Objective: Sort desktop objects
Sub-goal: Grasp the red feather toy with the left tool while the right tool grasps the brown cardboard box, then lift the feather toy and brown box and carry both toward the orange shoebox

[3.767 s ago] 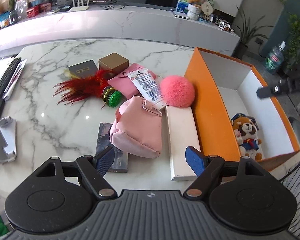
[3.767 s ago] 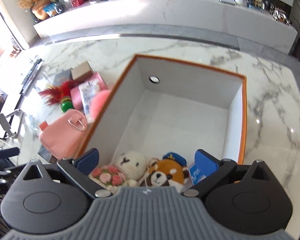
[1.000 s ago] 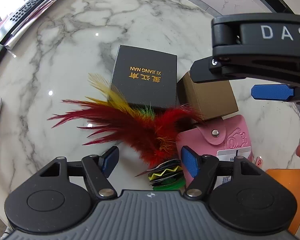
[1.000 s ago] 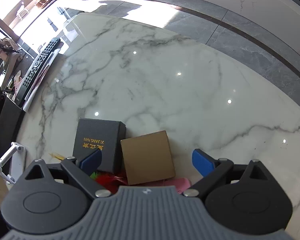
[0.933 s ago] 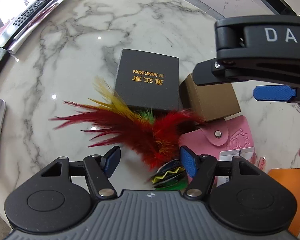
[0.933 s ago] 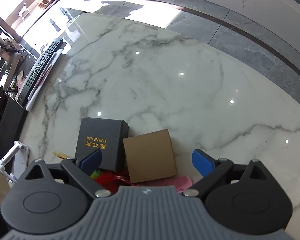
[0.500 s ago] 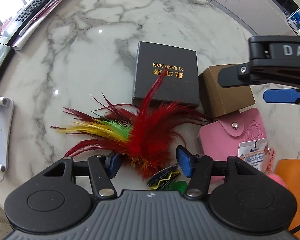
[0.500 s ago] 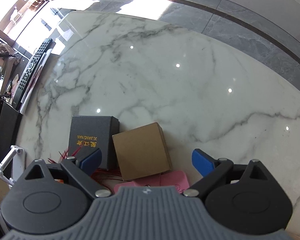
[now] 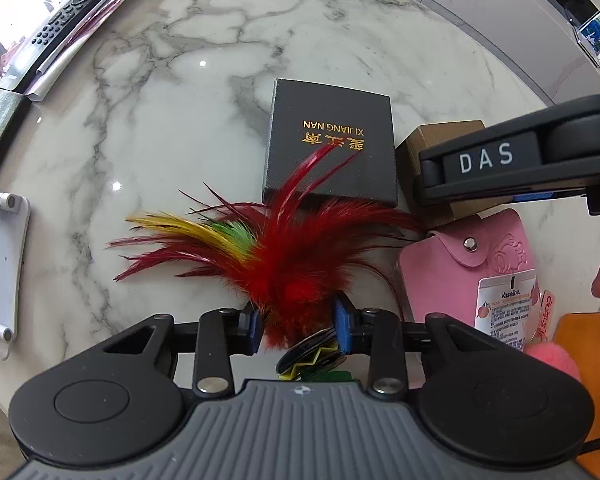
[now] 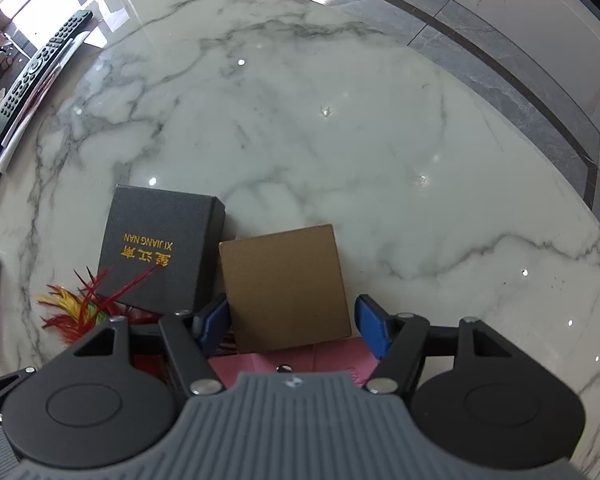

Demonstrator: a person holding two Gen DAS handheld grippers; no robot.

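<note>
A red feather shuttlecock (image 9: 296,256) with yellow and green plumes lies on the marble table (image 10: 320,128). My left gripper (image 9: 299,326) points down over its base; the jaws are closing and both blue pads press into the feather tuft. A brown cardboard box (image 10: 284,288) sits between the pads of my right gripper (image 10: 291,322). Its jaws are also closing: the left pad is at the box's edge, while the right pad stands slightly clear. In the left wrist view, the right gripper's black housing marked DAS (image 9: 496,160) hangs over the same brown box (image 9: 432,140).
A black box with gold lettering (image 9: 332,144) (image 10: 160,248) touches the brown box. A pink snap wallet (image 9: 468,264) carries a Vaseline packet (image 9: 504,312). Nearby are a pink pompom (image 9: 552,360), the orange bin's corner (image 9: 588,336), a remote (image 10: 32,76) and a white stand (image 9: 0,264).
The left jaws have narrowed onto the feather tuft, and its plumes now stand up over the black box. The right gripper has sunk toward the brown box and its jaws have narrowed around it.
</note>
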